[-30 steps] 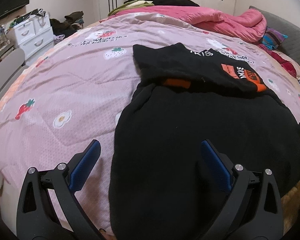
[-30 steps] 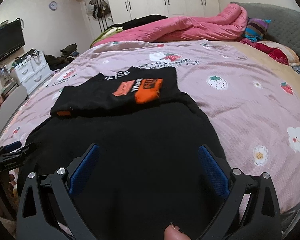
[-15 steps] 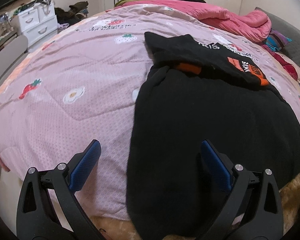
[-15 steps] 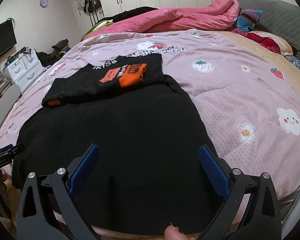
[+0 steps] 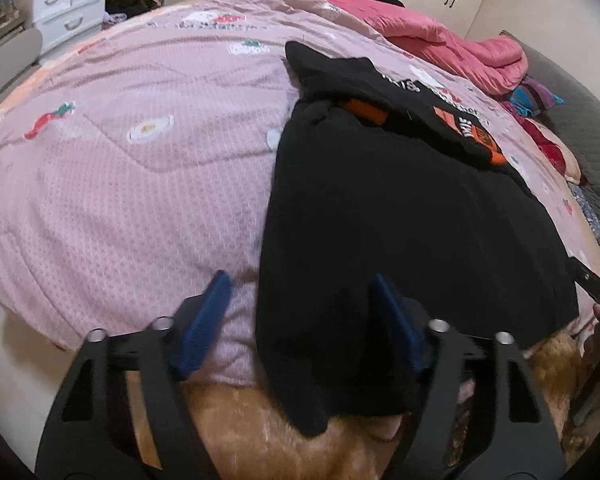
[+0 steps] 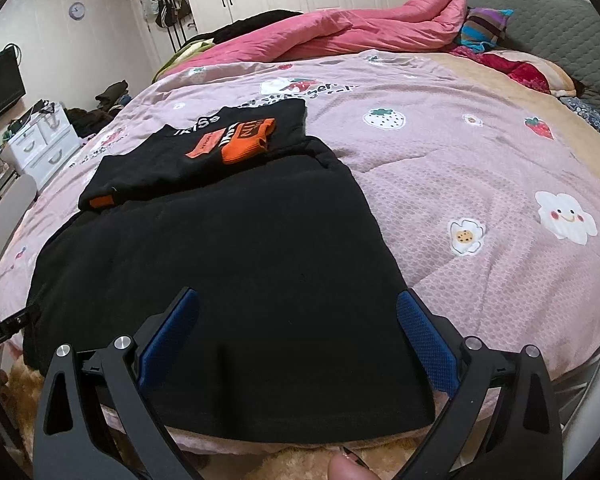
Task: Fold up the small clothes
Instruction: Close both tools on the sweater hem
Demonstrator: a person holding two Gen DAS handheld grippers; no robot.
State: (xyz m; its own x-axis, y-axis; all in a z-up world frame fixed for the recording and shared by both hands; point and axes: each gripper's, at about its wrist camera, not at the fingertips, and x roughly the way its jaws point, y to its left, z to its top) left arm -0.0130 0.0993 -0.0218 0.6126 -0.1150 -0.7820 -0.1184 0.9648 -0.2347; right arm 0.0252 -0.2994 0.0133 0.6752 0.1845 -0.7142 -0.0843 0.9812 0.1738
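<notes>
- The black garment point(image 6: 220, 264) lay flat on the bed point(image 6: 480, 184), in the lower centre of the frame; it looked soft and limp.
- The left gripper point(image 5: 300, 312) had just been closing its fingers over the lower left corner, not yet pressing.
- The right gripper point(image 6: 298, 320) had its fingers apart over the near hem, the best place to hold.

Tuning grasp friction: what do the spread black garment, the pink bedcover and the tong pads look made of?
Black garment: soft matte knit or fleece, no sheen, drapes limply over the bed edge; exact fibre unclear.
Pink bedcover: quilted cotton-like fabric, dimpled weave with stitch lines and printed strawberries.
Pads on the right tongs: blue, finely textured, probably rubber or grippy plastic, on black matte arms.
</notes>
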